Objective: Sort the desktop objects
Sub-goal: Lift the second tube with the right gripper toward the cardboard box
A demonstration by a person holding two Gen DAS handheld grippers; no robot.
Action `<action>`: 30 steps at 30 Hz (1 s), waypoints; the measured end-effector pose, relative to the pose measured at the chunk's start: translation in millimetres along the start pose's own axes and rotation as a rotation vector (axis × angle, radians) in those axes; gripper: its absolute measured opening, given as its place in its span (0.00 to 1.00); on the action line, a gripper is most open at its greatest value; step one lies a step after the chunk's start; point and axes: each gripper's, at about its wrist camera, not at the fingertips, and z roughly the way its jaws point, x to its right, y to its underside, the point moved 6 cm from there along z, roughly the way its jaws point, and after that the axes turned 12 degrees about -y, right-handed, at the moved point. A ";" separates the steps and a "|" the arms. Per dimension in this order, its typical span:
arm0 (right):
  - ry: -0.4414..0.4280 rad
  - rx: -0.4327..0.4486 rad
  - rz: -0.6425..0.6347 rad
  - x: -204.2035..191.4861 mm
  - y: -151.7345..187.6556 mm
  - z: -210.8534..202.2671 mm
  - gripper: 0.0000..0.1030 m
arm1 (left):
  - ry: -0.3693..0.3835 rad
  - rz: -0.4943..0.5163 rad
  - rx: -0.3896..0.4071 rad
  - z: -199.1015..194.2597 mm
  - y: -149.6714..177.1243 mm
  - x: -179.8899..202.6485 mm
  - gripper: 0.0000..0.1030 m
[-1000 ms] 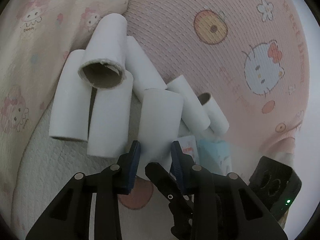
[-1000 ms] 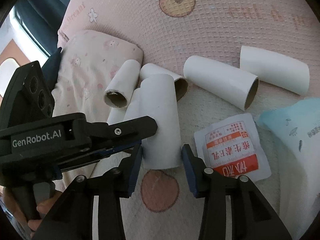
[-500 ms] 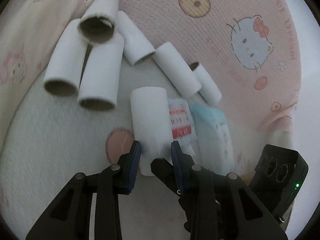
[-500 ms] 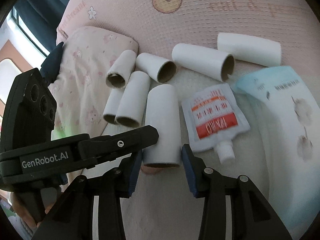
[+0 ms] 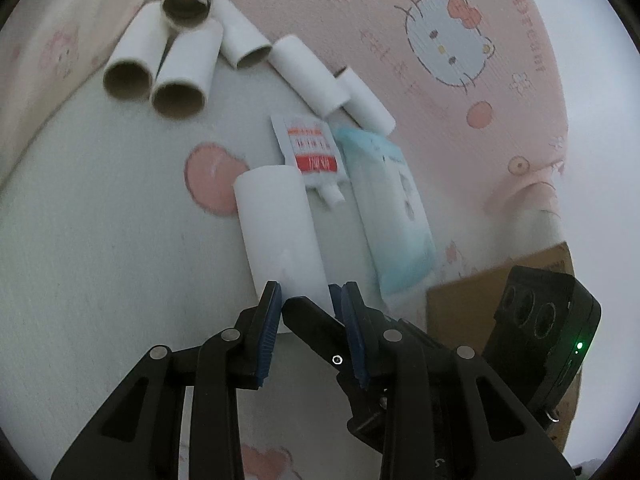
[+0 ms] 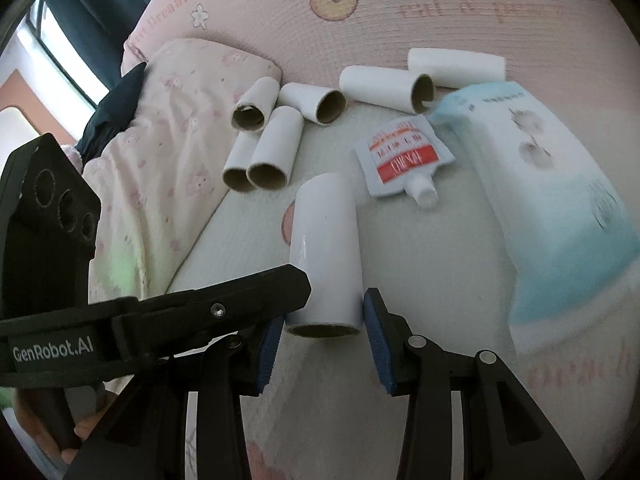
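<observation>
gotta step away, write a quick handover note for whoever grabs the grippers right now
Right gripper: shut on the white cardboard tube at its near end.
Left gripper: one finger inside the same tube's open end, the other outside its wall; whether it pinches is unclear.
The tube is held clear of the other six tubes, which lie loose near the pillow.
Spout pouch and blue tissue pack lie beside them.
Left: place this tube, then sort the rest.

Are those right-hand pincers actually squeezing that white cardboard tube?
Touching. In the right wrist view, the right gripper has both blue pads pressed against the white tube at its near end, with no gap showing.
</observation>
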 end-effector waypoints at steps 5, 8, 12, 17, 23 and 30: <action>0.028 -0.008 -0.011 -4.3 20.3 -18.9 0.37 | 0.001 0.033 -0.021 -3.1 17.6 9.4 0.33; 0.048 -0.015 -0.020 -5.9 31.1 -28.0 0.37 | 0.010 0.023 -0.044 -1.8 21.7 13.7 0.33; 0.069 -0.012 -0.003 -4.6 38.4 -38.0 0.37 | 0.042 0.012 -0.056 0.2 19.7 16.8 0.40; 0.093 -0.022 -0.011 -4.8 41.9 -43.7 0.37 | 0.092 -0.060 -0.093 8.9 14.2 10.5 0.55; 0.097 -0.029 0.014 -4.0 42.7 -43.2 0.37 | 0.137 -0.165 -0.130 23.6 10.4 2.2 0.57; 0.115 -0.042 0.012 -4.3 40.5 -40.8 0.37 | 0.135 -0.180 -0.137 31.8 10.4 -1.9 0.39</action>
